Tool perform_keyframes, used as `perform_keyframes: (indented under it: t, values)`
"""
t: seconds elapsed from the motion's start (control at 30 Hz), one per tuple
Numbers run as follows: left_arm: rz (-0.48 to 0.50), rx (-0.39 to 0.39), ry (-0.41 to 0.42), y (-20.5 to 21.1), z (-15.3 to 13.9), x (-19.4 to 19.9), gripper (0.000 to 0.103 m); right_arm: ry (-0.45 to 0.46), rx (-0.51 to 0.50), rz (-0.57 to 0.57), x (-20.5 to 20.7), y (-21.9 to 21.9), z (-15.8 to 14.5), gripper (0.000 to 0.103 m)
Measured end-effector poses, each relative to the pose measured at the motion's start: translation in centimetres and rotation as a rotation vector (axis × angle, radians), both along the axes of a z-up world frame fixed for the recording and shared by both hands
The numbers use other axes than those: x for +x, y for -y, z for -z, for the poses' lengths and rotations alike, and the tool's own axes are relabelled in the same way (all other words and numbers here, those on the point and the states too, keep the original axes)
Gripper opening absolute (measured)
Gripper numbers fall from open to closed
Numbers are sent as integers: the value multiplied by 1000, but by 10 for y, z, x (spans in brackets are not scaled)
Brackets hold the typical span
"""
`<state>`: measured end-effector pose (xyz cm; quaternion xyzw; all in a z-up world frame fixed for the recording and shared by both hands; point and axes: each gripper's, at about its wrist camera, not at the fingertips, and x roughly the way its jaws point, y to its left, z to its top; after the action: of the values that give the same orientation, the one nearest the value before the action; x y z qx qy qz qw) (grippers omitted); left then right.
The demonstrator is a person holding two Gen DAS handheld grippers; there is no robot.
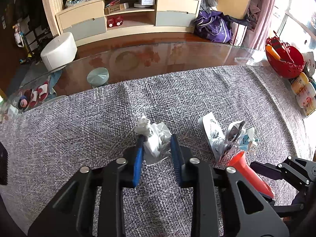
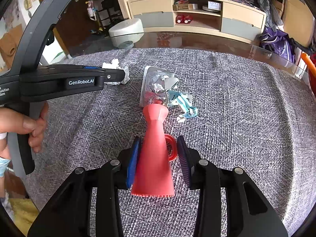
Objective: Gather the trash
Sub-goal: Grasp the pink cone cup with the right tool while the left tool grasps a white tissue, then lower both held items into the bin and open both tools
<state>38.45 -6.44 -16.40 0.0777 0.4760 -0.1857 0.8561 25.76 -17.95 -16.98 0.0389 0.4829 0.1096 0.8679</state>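
Observation:
A crumpled white tissue wad (image 1: 154, 140) lies on the grey woven cloth (image 1: 98, 122). My left gripper (image 1: 157, 140) straddles it, blue pads on both sides, gaps showing; it looks open around the wad. The wad and left gripper also show in the right wrist view (image 2: 116, 67). A pile of trash lies to the right: a silver blister pack (image 2: 152, 85), foil, and torn blue-white wrapper scraps (image 2: 183, 102). My right gripper (image 2: 158, 150) holds a red brush-like tool (image 2: 156, 154) between its pads, tip touching the pile. The tool shows in the left wrist view (image 1: 248, 173).
A red basket (image 1: 284, 59) and small yellow bottles (image 1: 304, 92) stand at the cloth's right edge. The glass table edge (image 1: 138, 59) runs beyond the cloth. A white stool (image 1: 59, 49) and a TV cabinet (image 1: 128, 17) stand behind.

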Motion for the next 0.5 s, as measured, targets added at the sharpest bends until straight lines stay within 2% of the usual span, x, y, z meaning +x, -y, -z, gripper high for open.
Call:
perform_keyframes:
  t: [0.03, 0.07, 0.13, 0.5]
  values:
    - [-2, 6, 6, -1, -2, -2, 19, 1, 4, 0, -1, 0, -1, 38]
    - [-3, 6, 10, -2, -5, -5, 11, 4, 4, -1, -1, 1, -3, 38]
    - [-10, 10, 17, -4, -12, -10, 4, 17, 4, -2, -6, 1, -11, 38]
    - [-7, 17, 95, -15, -75, -75, 3, 118, 6, 12, -47, 6, -72, 37]
